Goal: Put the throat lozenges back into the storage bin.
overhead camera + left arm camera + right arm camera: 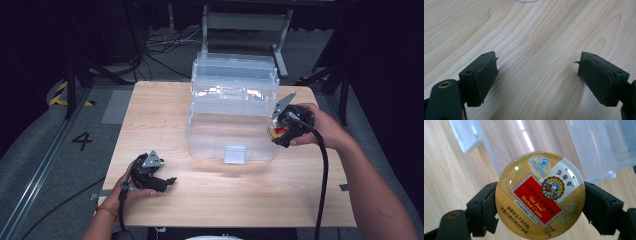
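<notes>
Gripping the round Nin Jiom herbal candy tin (540,195) by its rim, right gripper (286,131) hovers beside the clear plastic storage box (231,130) — above the wooden table (240,195). Left gripper (537,77) rests on the table — jaws spread, nothing between them

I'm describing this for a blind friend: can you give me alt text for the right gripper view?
A round gold herbal candy tin with a red label is clamped between the two black jaws of the right gripper. Behind it lie a light wooden table and a clear plastic storage box.
</notes>
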